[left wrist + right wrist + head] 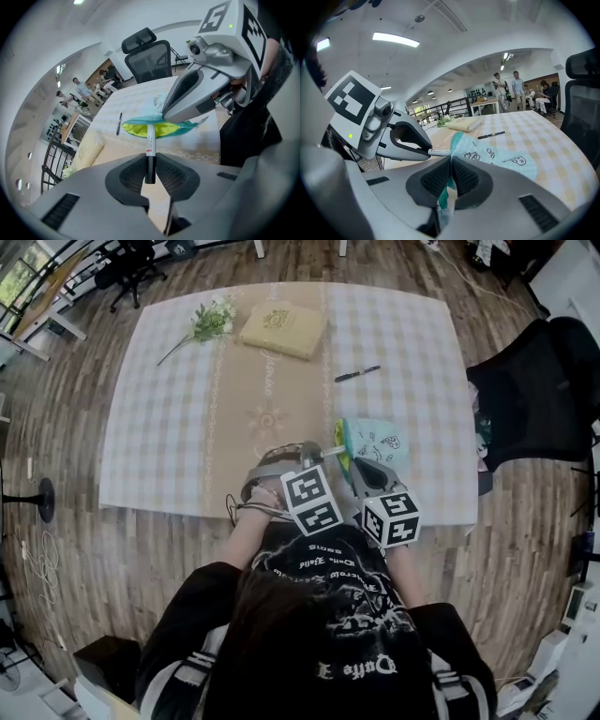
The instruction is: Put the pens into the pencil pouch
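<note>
the left gripper [150, 165] has its jaws nearly together, clamped on the black end of a white pen [151, 138]. the pen sticks straight out ahead of the jaws, and its far end lies at the open mouth of the pencil pouch [136, 130], over the yellow-green lining. the right gripper [451, 174], just to the right of the left one, has its jaws pressed together on the teal rim of the pouch, and the mouth gapes toward the left gripper. the rest of the pouch lies flat on the checked tablecloth [169, 427] ahead of the right gripper, its printed side up. a second pen [357, 374], black, lies on the cloth beyond the pouch, apart from it and out of both grippers' hold. further ahead, off to the left of both grippers, lie a cream book [283, 328] and, just beside it, a sprig of flowers [211, 321].
</note>
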`<state>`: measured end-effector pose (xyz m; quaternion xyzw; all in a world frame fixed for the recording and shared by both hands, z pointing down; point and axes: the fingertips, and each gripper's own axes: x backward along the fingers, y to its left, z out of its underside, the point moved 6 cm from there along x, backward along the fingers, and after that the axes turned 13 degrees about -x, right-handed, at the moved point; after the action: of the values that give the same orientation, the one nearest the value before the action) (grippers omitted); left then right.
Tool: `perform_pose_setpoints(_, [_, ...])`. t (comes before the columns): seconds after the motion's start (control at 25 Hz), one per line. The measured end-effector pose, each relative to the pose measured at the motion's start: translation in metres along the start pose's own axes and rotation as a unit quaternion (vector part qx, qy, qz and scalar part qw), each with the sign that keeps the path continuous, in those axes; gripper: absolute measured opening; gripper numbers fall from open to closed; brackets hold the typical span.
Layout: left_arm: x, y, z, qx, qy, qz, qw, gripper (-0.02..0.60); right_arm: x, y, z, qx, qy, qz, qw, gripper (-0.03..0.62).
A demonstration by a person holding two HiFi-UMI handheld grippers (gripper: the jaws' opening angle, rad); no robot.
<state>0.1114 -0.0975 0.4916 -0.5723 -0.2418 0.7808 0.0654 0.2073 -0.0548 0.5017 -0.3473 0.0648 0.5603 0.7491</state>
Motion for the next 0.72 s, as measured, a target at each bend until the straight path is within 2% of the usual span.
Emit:
perform_pose_setpoints(0.28, [-0.002,0.001,-0.012,0.010,-0.015,0.005,0.9998,0.081,0.001,0.014,0.000,0.034,0.008,-0.035,0.999,0.018])
perform_pose_setpoints(0.48, [-0.004,0.001,-0.021,0.039,-0.045,0.017,0.9981,0.081,0.002,0.025,0.001,0.055,0.010,-0.074,0.996,0.019])
perform_pose_setpoints(0.6, [-0.005,-0.001,-0.020,0.036,-0.047,0.018,0.9981,0.081,0.004,0.030,0.003,0.066,0.012,-0.090,0.994,0.018])
perform_pose_setpoints(0.72, [-0.003,-0.005,-0.019,0.033,-0.070,0.029,0.9966,0.081,0.007,0.032,0.003,0.073,0.014,-0.111,0.991,0.018])
